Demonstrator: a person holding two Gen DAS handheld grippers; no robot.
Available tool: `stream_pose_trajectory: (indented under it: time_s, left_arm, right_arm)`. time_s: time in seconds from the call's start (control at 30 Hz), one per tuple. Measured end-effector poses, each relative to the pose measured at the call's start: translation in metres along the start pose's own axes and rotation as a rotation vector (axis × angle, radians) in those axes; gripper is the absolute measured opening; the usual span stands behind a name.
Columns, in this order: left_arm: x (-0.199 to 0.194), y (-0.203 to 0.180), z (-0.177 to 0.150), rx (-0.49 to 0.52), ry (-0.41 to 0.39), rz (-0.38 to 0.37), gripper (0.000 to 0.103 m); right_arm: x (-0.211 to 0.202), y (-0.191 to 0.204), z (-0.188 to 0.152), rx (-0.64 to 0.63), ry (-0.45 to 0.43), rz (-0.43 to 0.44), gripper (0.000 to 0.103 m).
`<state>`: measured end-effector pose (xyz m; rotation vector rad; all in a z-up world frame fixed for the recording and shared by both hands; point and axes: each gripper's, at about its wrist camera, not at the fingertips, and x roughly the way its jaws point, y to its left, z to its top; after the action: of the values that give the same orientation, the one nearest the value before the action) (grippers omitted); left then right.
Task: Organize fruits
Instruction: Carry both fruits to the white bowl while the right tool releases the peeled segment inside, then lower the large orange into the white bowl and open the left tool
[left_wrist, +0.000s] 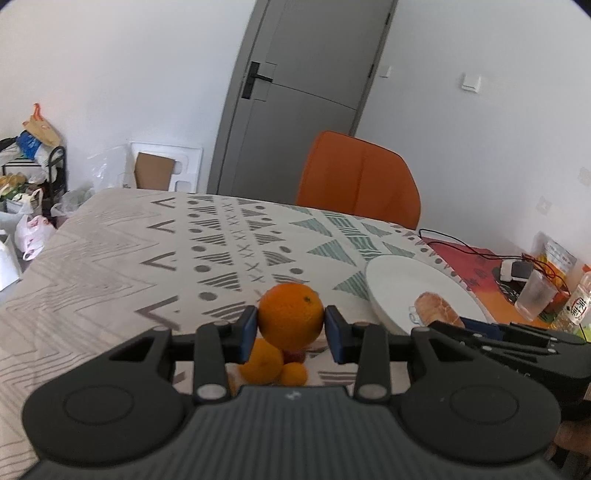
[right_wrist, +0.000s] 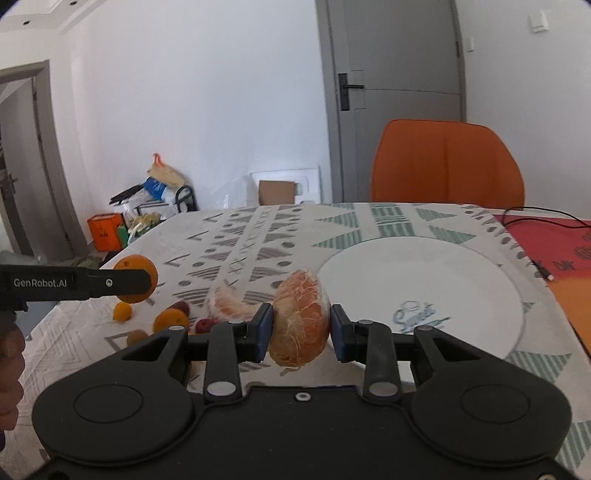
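Fig. — two grippers, fruit in each, L to R.

L side: my left gripper (left_wrist: 291, 338) is clamped on a round whole orange with pebbled skin (left_wrist: 290, 314), pads at its 9 and 3 o'clock, fruit lifted clear of the patterned tablecloth (left_wrist: 110, 258). Judged firm, moderately heavy, skin grippy; hold across the widest girth is right, no need to squeeze harder. Below it, at 6 o'clock, loose fruit on the cloth: two smaller oranges (left_wrist: 264, 360), something red partly hidden. Seen from the right wrist view, the same pile (right_wrist: 170, 319) also incl. a second peeled segment in clear wrap (right_wrist: 229, 304) and a brownish fruit, prob. a kiwi (right_wrist: 137, 336).

Centre/R: my right gripper (right_wrist: 301, 326) is closed narrow on a peeled orange-pink citrus segment in clear film (right_wrist: 301, 317), pads at its 9 and 3 o'clock, held above the table edge. Judged soft, juicy, easily crushed; the film looks slippery, so light pressure, mid-body grip, keep it level.

R side: large white round plate with blue script mark (right_wrist: 461, 277) at 1 o'clock of the segment, bare, likely drop spot. Obstacles: none between segment and plate. Beyond, at 2–3 o'clock: black cable (right_wrist: 546, 218) on a red mat. In the left view, a clear plastic cup (left_wrist: 533, 299) and a bottle (left_wrist: 580, 306) stand past the plate; my right gripper's fingers lie just beside the left one, so I keep the two apart. Orange chair (right_wrist: 447, 162) at 12 o'clock, out of the way.
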<state>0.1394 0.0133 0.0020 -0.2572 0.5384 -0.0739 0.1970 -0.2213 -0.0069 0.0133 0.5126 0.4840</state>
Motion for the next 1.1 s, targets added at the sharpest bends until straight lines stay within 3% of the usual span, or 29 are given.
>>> stream_pose_trajectory:
  time_s: [0.63, 0.77, 0.97, 1.1]
  left_arm:
    - [0.058, -0.077, 0.014, 0.097, 0.04, -0.102, 0.038]
    - [0.07, -0.095, 0.013, 0.12, 0.055, -0.116, 0.038]
    - [0.085, -0.113, 0.015, 0.145, 0.063, -0.132, 0.038]
    - [0.092, -0.119, 0.019, 0.145, 0.062, -0.138, 0.038]
  right_arm:
    - [0.0, -0.089, -0.005, 0.111, -0.015, -0.152, 0.032]
    - [-0.002, -0.1, -0.007, 0.119, -0.032, -0.172, 0.039]
    - [-0.016, -0.116, -0.008, 0.151, -0.062, -0.187, 0.039]
    - [-0.027, -0.125, -0.01, 0.176, -0.08, -0.198, 0.05]
